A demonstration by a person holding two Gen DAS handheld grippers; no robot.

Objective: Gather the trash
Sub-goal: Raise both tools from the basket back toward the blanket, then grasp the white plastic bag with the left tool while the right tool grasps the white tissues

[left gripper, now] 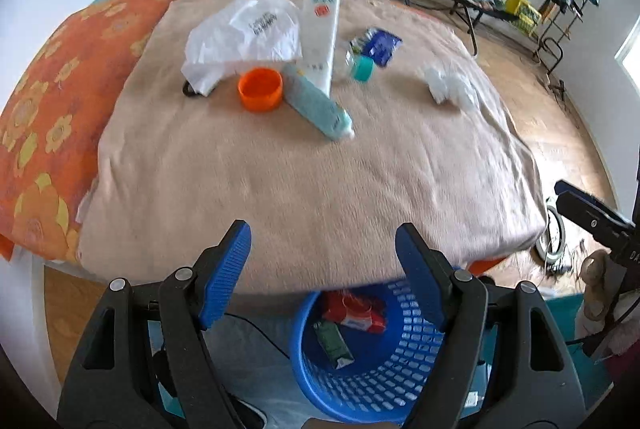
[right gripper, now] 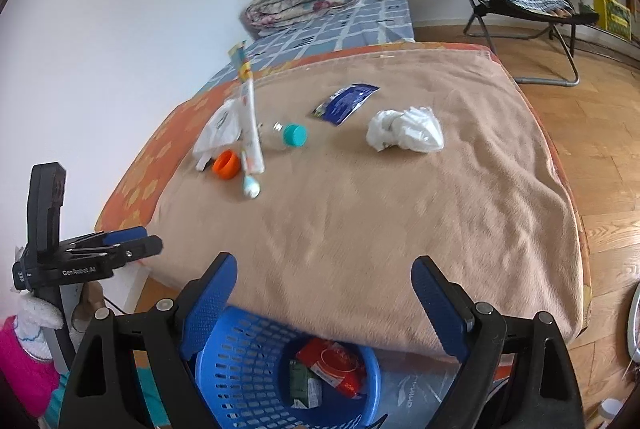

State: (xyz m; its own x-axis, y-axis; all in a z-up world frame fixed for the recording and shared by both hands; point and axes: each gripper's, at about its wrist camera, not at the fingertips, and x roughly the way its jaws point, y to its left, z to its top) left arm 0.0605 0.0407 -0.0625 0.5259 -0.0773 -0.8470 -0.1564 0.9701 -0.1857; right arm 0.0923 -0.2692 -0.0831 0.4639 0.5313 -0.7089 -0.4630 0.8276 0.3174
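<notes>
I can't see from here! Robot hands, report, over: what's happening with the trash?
Both grippers open, empty. Two wrappers in blue basket. Tissue wad, orange cap on blanket. Nothing blocking.

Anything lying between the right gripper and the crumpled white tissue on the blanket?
No. In the right wrist view, only bare beige blanket stretches from the open right gripper to the crumpled white tissue.

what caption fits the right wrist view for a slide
Open right gripper above a blue perforated plastic basket holding two cartons, with crumpled white tissue on the beige blanket.
</notes>
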